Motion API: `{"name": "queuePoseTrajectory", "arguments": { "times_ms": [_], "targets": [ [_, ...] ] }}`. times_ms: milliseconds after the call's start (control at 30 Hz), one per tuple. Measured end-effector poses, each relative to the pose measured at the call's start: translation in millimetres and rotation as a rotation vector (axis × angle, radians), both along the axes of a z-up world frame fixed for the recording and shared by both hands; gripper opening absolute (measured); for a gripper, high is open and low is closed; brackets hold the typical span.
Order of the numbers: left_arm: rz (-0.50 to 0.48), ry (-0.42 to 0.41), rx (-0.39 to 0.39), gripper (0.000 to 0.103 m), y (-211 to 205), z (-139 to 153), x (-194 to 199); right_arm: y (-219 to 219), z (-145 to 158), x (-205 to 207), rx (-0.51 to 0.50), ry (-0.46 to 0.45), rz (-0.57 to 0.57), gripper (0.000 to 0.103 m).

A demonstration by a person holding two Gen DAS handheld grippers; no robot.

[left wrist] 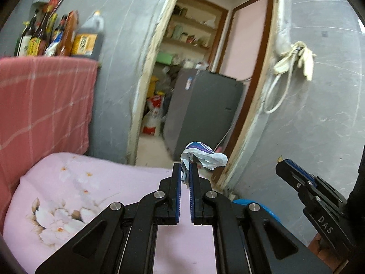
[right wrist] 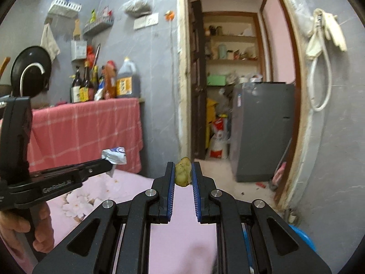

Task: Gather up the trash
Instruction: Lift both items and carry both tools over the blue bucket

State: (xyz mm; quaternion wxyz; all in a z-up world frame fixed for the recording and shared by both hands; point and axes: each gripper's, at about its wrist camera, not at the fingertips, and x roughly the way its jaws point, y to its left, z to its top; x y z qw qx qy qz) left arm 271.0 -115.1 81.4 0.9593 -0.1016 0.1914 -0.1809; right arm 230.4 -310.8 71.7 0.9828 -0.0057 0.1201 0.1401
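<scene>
One crumpled wrapper (left wrist: 200, 156) in left gripper (left wrist: 184, 167); one yellow-green scrap (right wrist: 182, 171) in right gripper (right wrist: 183, 171)

grey walls (right wrist: 146, 52), open doorway (left wrist: 205, 68), fridge (right wrist: 262, 130)

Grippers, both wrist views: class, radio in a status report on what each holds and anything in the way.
Left gripper shut on crumpled wrapper. Right gripper shut on greenish scrap. Both held above pink floral cloth. Nothing blocking ahead.

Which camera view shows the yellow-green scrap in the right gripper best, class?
The right wrist view: the yellow-green scrap sits centred between the right gripper fingers. The left wrist view shows that gripper side-on, with only a tiny yellowish tip.
</scene>
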Motion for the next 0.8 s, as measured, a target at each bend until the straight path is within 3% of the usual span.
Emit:
{"name": "queuePoseTrajectory", "arguments": {
  "times_ms": [467,800],
  "targets": [
    [-0.095,-0.112,-0.001,0.004,-84.3,8.1,-43.3,-82.6,10.0,-49.6,0.009,-0.082,-0.166,0.013],
    [-0.173,-0.098,0.026,0.004,-140.2,-8.1,-48.1,-123.7,-9.0,-63.7,0.015,-0.057,-0.242,0.013]
  ]
}}
